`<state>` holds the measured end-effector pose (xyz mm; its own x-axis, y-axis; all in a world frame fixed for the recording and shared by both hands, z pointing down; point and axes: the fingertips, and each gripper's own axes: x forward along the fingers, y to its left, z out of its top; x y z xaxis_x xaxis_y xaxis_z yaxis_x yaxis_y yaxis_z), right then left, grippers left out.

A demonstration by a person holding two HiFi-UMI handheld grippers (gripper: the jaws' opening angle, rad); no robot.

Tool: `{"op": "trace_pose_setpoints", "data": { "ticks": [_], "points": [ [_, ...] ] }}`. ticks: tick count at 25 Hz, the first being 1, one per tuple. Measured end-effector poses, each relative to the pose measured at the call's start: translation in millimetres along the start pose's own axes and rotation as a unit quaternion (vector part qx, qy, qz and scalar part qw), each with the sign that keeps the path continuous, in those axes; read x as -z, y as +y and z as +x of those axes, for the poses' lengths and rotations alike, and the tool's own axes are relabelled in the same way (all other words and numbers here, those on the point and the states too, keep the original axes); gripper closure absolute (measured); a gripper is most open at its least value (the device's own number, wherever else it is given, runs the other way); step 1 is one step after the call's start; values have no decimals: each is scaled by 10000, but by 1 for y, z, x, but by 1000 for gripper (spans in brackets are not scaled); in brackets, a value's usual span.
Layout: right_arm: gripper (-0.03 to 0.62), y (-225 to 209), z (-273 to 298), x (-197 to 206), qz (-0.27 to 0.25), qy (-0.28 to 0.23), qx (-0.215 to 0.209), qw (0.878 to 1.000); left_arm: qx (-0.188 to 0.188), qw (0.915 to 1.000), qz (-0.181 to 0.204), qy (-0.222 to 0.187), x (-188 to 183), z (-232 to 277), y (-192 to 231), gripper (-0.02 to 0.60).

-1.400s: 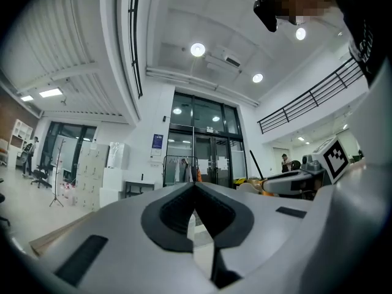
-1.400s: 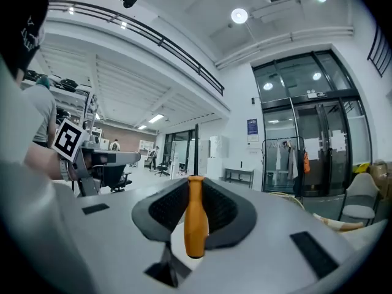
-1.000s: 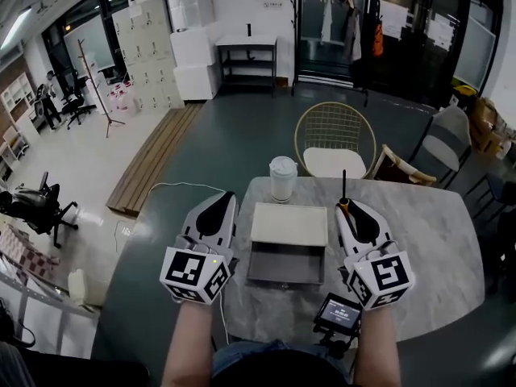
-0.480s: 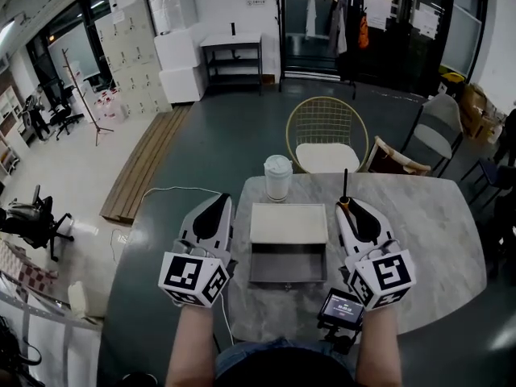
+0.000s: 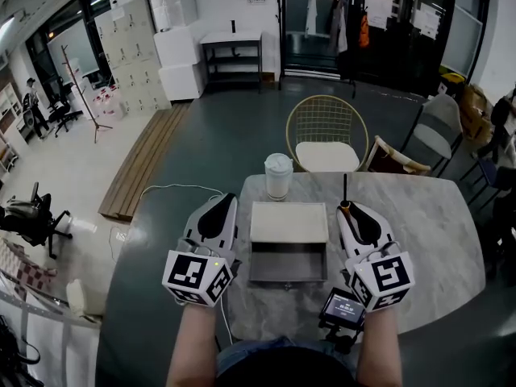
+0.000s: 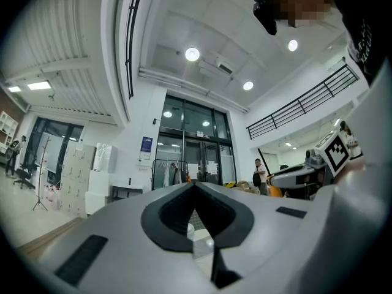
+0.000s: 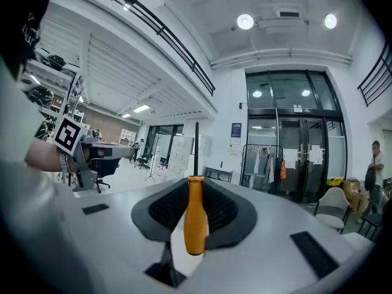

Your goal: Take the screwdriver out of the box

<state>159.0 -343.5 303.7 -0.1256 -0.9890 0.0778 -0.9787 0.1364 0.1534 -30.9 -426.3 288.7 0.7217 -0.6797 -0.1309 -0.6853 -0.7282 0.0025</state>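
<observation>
Orange screwdriver [image 7: 195, 222] in right gripper [image 5: 348, 213] (snug)

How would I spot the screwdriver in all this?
Find the marble table with the open box in its middle. Right of the box, the right gripper holds the screwdriver: the only thing with an orange handle and thin black shaft.

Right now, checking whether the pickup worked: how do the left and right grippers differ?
The right gripper is shut on the orange-handled screwdriver, whose shaft sticks out ahead; the left gripper is shut with nothing between its jaws. The left gripper sits left of the open box, the right gripper right of it. Both point forward, roughly level.
</observation>
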Motion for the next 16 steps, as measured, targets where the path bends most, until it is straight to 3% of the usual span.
{"op": "trace_pose_setpoints", "data": {
  "ticks": [16],
  "points": [
    [507,-5,-2,4,-41,65,-59,10000,85,9999,-45,70,6,1,-5,569]
  ]
}}
